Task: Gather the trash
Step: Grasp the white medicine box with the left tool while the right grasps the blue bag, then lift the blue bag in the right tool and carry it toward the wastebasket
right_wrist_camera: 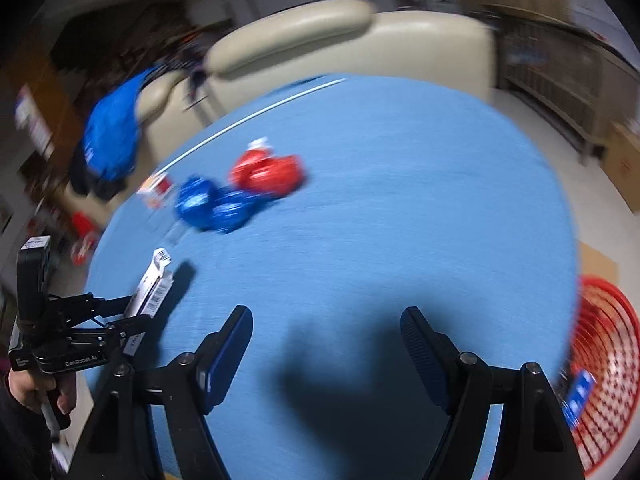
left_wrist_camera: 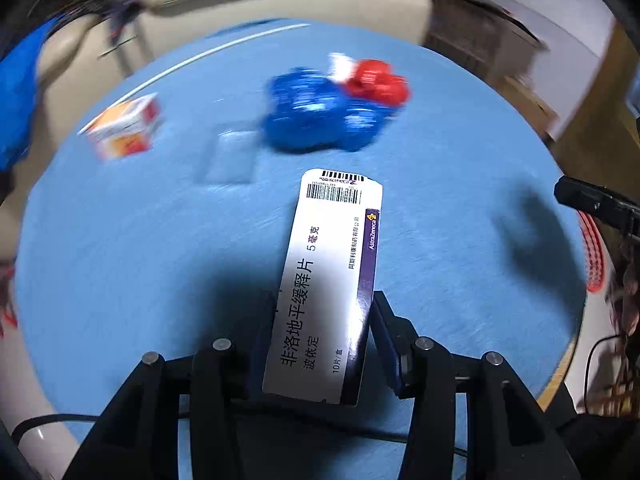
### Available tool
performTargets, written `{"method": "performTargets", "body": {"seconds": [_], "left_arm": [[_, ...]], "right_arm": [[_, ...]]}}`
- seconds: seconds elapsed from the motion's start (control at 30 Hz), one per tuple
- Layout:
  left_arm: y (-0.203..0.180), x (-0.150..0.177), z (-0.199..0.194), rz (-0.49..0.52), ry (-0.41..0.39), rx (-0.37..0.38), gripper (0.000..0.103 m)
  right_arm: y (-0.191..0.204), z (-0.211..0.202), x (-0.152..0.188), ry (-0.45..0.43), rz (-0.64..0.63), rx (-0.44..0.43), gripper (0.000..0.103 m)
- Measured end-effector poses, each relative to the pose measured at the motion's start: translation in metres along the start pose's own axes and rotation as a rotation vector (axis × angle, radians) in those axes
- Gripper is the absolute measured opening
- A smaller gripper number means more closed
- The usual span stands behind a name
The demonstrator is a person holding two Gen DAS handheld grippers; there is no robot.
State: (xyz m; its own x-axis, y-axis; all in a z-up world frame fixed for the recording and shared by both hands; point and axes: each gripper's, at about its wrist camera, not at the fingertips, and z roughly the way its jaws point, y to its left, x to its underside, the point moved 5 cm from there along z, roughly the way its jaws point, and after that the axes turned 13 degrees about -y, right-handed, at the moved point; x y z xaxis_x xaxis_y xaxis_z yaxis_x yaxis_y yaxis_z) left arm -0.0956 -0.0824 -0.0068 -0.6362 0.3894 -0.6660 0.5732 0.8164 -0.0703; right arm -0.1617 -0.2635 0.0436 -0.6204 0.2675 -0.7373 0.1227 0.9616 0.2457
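Note:
My left gripper (left_wrist_camera: 320,320) is shut on a white and purple medicine box (left_wrist_camera: 332,272) and holds it above the round blue table (left_wrist_camera: 120,260). The same box (right_wrist_camera: 150,288) shows in the right wrist view, in the left gripper (right_wrist_camera: 132,312) at the table's left edge. My right gripper (right_wrist_camera: 326,320) is open and empty over the table's near part. A crumpled blue wrapper (left_wrist_camera: 316,120) and a red wrapper (left_wrist_camera: 378,82) lie together at the far middle; they also show as blue wrapper (right_wrist_camera: 214,204) and red wrapper (right_wrist_camera: 266,174). A small orange and white box (left_wrist_camera: 124,128) lies far left.
A red mesh basket (right_wrist_camera: 604,368) stands off the table's right edge, with a blue item inside; its rim shows in the left view (left_wrist_camera: 594,256). A beige sofa (right_wrist_camera: 360,40) stands behind the table, with a blue cloth (right_wrist_camera: 110,144) on its arm.

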Motion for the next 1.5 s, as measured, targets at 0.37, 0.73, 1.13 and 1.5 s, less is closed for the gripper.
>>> {"method": "performTargets", "body": {"seconds": [0.37,0.73,1.13,1.5], "left_arm": [[0.063,0.014,-0.012,-0.169,-0.045,-0.077,0.049],[0.072,0.012,-0.007,-0.222,-0.05,-0.072,0.049],[0.07,0.012,-0.007,-0.243,-0.034,-0.136,0.049],[0.05,0.009,-0.017,-0.245,-0.04,-0.211,0.049]], "right_arm": [[0.101,0.093,-0.038,0.045,-0.26,-0.139,0.079],[0.135,0.177,-0.071,0.089,-0.333,-0.19,0.079],[0.119,0.174,-0.04,0.144,-0.239,-0.205,0.059],[0.09,0.091,-0.015,0.103,-0.169,-0.203,0.059]]}}
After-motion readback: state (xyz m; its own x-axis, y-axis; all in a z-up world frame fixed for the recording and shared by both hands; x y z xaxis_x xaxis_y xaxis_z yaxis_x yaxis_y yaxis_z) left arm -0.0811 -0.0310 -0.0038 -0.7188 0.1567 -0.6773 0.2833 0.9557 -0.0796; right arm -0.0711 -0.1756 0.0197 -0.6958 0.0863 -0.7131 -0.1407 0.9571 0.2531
